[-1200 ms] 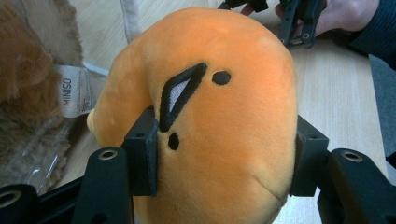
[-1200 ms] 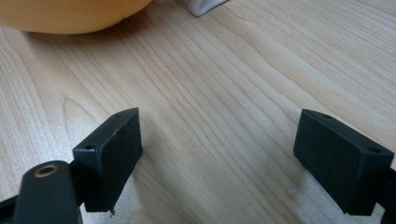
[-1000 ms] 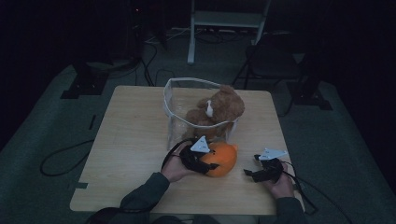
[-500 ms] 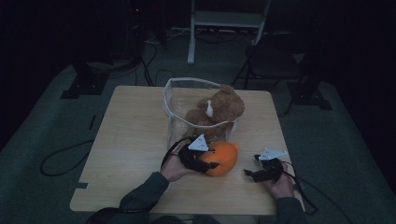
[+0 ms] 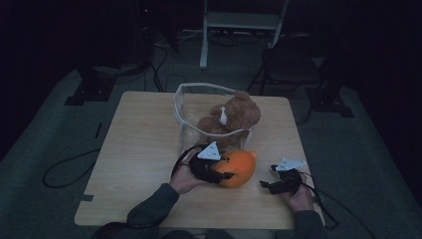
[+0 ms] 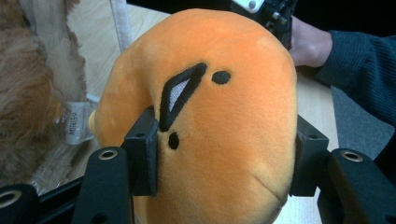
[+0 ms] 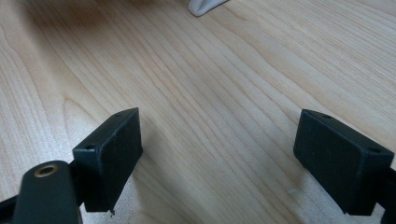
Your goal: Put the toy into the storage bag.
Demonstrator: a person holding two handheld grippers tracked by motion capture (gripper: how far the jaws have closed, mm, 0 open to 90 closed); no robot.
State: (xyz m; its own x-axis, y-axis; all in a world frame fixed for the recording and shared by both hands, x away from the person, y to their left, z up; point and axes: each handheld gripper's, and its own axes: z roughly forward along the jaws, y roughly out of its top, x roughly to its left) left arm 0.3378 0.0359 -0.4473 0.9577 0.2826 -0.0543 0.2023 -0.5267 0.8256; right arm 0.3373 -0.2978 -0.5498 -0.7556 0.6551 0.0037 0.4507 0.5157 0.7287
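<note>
An orange plush toy (image 5: pixel 238 168) with a stitched black face lies on the wooden table (image 5: pixel 139 149), just in front of the clear bin (image 5: pixel 185 107). My left gripper (image 5: pixel 219 172) is shut on it. In the left gripper view the two black pads (image 6: pixel 142 154) press into both sides of the plush (image 6: pixel 210 93). A brown teddy bear (image 5: pixel 231 117) sits inside the bin, leaning on its near right rim, and its fur (image 6: pixel 23 93) shows at the left. My right gripper (image 5: pixel 268 185) rests near the table's right front edge, open, with bare wood between its jaws (image 7: pixel 219 154).
Behind the table stand a white frame (image 5: pixel 241 22) and a dark chair (image 5: pixel 293 64). Cables (image 5: pixel 64 169) run over the floor at the left. A person's right hand (image 6: pixel 308 44) shows beyond the plush. The left half of the table is bare wood.
</note>
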